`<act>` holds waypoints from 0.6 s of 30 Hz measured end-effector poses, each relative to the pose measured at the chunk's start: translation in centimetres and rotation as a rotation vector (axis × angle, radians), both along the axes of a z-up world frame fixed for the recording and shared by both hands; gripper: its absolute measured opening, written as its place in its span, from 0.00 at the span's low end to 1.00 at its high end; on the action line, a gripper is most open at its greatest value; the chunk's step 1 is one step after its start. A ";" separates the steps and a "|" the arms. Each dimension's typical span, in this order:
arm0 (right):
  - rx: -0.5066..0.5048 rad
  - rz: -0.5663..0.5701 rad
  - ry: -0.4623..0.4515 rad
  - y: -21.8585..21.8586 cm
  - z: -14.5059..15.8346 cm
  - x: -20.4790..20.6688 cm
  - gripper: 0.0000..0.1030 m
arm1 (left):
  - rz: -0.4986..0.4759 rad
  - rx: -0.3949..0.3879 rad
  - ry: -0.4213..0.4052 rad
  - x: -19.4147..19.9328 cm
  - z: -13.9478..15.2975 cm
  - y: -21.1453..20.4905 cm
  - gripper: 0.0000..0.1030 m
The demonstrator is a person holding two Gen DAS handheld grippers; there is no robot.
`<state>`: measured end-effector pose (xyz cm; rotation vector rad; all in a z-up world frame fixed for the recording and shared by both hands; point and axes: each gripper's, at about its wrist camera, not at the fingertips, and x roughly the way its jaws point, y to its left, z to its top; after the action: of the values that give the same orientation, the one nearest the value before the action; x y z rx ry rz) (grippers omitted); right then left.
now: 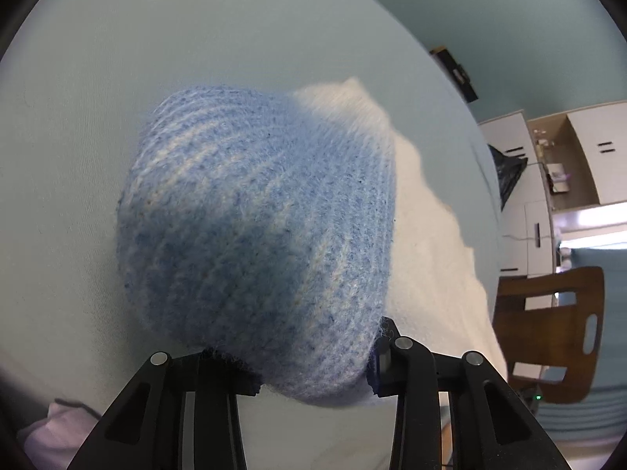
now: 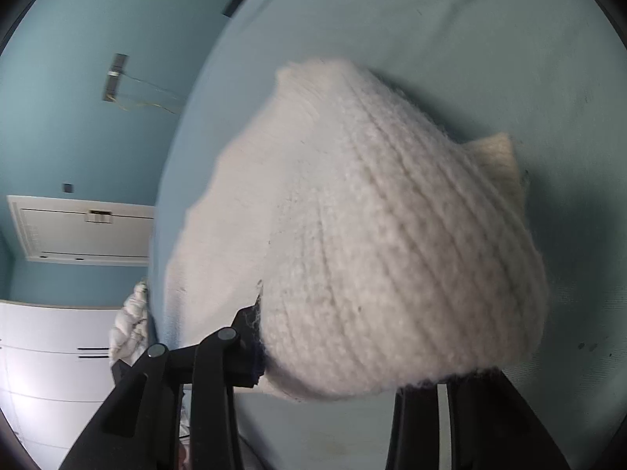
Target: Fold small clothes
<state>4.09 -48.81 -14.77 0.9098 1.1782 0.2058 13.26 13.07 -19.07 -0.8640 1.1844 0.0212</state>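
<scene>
Two grippers, left gripper (image 1: 313,372), right gripper (image 2: 333,368), each gripping knit garment (image 1: 258,227).

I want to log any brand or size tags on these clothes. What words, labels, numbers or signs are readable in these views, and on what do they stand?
No readable text in either view.
Knit garment, blue part and white part: no tag or print shows.
White panel on the wall: carries a small dark label, too small and blurred to read.
Shelf items in the open cabinet: too small to read.
</scene>
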 end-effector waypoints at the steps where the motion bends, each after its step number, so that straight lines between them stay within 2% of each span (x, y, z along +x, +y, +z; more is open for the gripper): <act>1: 0.017 -0.002 -0.010 -0.2 0.5 -0.1 0.31 | -0.006 0.011 0.001 -0.6 0.6 -0.3 0.34; 5: 0.045 0.046 -0.049 -2.1 3.2 -2.0 0.31 | -0.043 -0.027 0.069 -3.9 1.1 -0.2 0.34; 7: 0.037 0.079 -0.036 -2.8 3.8 -3.7 0.31 | -0.079 -0.029 0.099 -5.8 1.3 -0.4 0.34; 9: 0.016 0.112 0.028 -3.4 3.3 -5.8 0.31 | -0.110 -0.023 0.123 -7.3 1.4 -0.8 0.34; 13: 0.013 0.141 0.173 -5.2 1.4 -8.7 0.31 | -0.114 -0.058 0.154 -9.8 1.9 -0.1 0.33; 18: 0.044 0.147 0.175 -5.5 3.6 -8.6 0.31 | -0.060 -0.103 0.171 -10.0 3.1 0.8 0.33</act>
<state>-4.55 -54.34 -11.22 0.8938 1.4098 0.2759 3.23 13.86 -16.02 -0.9305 1.3810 -0.0157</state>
